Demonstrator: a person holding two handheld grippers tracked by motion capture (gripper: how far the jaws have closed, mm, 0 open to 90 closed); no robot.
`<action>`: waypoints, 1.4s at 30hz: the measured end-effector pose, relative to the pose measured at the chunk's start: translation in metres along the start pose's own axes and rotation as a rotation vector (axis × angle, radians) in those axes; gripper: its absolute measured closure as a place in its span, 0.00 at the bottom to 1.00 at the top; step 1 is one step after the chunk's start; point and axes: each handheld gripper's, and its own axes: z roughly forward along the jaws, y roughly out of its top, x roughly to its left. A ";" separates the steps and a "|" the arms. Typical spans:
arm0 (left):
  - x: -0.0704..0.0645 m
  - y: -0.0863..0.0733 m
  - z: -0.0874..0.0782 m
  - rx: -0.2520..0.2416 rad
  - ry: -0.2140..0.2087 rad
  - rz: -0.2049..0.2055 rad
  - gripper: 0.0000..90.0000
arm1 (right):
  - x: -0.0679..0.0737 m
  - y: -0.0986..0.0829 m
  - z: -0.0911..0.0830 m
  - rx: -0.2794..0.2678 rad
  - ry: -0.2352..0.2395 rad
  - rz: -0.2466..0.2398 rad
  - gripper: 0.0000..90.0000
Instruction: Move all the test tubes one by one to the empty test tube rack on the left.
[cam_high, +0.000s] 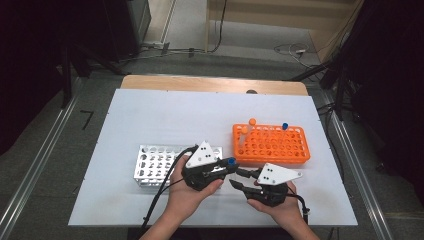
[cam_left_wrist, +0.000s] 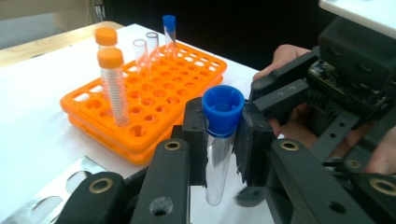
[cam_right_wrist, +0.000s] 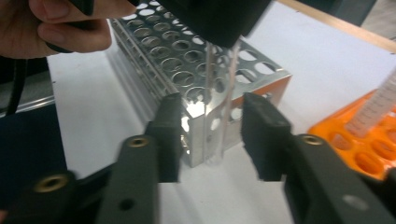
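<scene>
High view. Two racks stand on the white table (cam_high: 150, 115): one metal rack (cam_high: 155, 167) at about 9 o'clock from the hands and one orange rack (cam_high: 270, 145) at about 1 o'clock. The orange rack carries at least two capped tubes here, one orange-capped tube (cam_high: 251, 125) at its 10 o'clock corner and one blue-capped rack tube (cam_high: 284, 128) toward 12 o'clock. The left gripper (cam_high: 227, 165) is clenched on one held tube (cam_high: 231, 161), which sits between the two racks, above the table. The right gripper (cam_high: 240, 178) lies just beside it at 5 o'clock, its jaws parted.

Left gripper view. The two jaws grasp the held tube (cam_left_wrist: 219, 140) just below its blue cap; the clear body hangs upright below the pads. At 10 o'clock the orange rack (cam_left_wrist: 154, 107) holds five tubes: two with orange caps, two clear ones without caps and one with a blue cap. A corner of the metal rack (cam_left_wrist: 60, 186) shows at 8 o'clock. The right gripper and the hand holding it sit at 3 o'clock.

Right gripper view. The right gripper (cam_right_wrist: 210, 140) is released, its two jaws standing either side of the held tube's (cam_right_wrist: 219, 107) clear lower end without touching it. The metal rack (cam_right_wrist: 187, 60) lies behind at 12 o'clock, the orange rack (cam_right_wrist: 364, 140) at 3 o'clock
</scene>
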 end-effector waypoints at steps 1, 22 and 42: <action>0.001 0.001 -0.001 -0.001 0.006 -0.001 0.85 | -0.002 -0.001 -0.002 -0.005 -0.001 0.015 0.50; 0.037 0.029 -0.022 -0.034 0.132 -0.004 0.85 | -0.060 -0.038 -0.054 -0.071 -0.078 0.232 0.00; 0.059 0.021 -0.004 0.005 0.224 -0.018 0.85 | -0.067 -0.044 -0.055 -0.059 -0.115 0.244 0.00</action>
